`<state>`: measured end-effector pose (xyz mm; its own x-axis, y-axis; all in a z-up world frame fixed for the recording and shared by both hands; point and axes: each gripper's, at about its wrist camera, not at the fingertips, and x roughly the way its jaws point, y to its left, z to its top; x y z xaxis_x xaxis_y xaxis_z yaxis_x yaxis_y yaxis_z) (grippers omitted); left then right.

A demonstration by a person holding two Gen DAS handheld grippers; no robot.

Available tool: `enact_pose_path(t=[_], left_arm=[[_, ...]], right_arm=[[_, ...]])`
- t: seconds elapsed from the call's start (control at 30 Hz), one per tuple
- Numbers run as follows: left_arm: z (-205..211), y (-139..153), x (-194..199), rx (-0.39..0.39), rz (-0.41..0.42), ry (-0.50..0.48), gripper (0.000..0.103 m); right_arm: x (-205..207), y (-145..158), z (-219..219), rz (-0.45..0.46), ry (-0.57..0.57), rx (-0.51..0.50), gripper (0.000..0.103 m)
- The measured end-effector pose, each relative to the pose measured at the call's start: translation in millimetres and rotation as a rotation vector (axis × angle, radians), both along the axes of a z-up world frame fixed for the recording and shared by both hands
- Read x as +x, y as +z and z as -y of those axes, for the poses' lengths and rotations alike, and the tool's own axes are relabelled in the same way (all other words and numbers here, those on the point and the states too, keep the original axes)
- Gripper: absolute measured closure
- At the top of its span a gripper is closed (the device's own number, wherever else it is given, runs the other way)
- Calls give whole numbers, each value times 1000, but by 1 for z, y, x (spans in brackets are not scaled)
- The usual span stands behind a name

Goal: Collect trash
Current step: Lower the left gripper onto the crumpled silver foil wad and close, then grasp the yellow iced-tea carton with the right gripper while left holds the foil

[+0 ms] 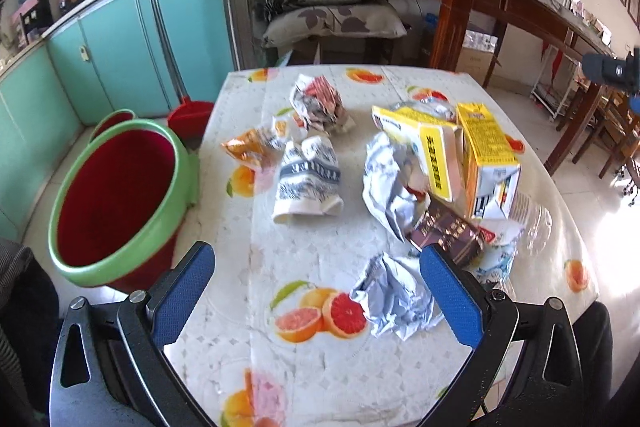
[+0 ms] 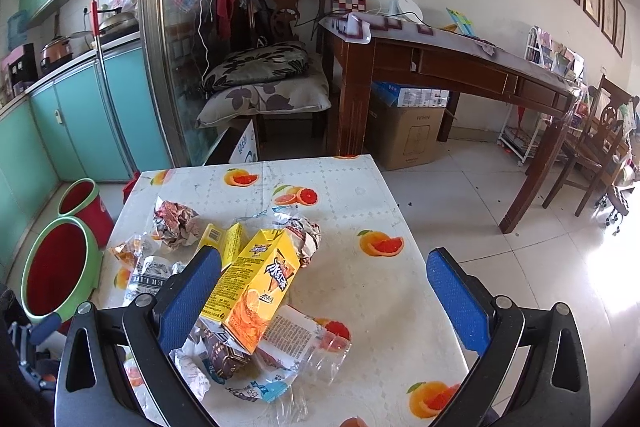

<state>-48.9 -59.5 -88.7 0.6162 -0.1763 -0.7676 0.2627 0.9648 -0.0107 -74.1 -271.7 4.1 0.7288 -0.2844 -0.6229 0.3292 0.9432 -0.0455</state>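
Nearest to my left gripper (image 1: 316, 291), whose blue fingers stand wide apart and grasp nothing, lies a crumpled white paper (image 1: 394, 301) on the table (image 1: 320, 235). Left of the table stands the green-rimmed red bin (image 1: 116, 203). My right gripper (image 2: 324, 303) is also spread wide and empty; just in front of it leans the yellow juice carton (image 2: 256, 287). Only the right view shows the clear plastic bottle (image 2: 316, 347) under this carton.

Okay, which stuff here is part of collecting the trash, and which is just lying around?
For the job:
crumpled paper
yellow carton
brown wrapper
orange packet
plastic bottle
bin

Just lying about:
pillows
cardboard box
mop
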Motion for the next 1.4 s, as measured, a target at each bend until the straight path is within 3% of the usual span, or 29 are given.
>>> enact_pose_path(t=[0.17, 0.4, 0.47, 0.63, 0.73, 0.87, 1.07, 1.13, 1.2, 1.33, 1.4], left_arm=[[25, -23, -7, 62, -42, -62, 1], [41, -36, -8, 71, -61, -116, 11], [45, -37, -9, 64, -55, -139, 21], [57, -39, -11, 45, -67, -196, 69], [56, -37, -12, 19, -62, -219, 77], [47, -27, -10, -13, -44, -220, 79], [23, -4, 0, -74, -14, -182, 80], [16, 1, 5, -79, -1, -167, 80], [11, 2, 12, -65, 12, -149, 80], [3, 5, 23, -65, 17, -121, 79], [-2, 7, 27, -66, 22, -117, 79]], right_arm=[[1, -4, 8, -15, -1, -3, 0], [1, -6, 18, -18, -6, -15, 0], [1, -6, 19, -14, -1, -22, 0], [3, -10, 22, -25, 19, -7, 0], [4, -12, 23, -26, 31, 5, 0], [6, -25, 30, -57, 75, 63, 0], [-1, -64, 45, -119, 210, 361, 3], [-1, -73, 42, -135, 227, 380, 24], [7, -80, 39, -152, 230, 397, 38], [39, -83, 44, -159, 224, 539, 38], [59, -80, 42, -182, 213, 540, 38]])
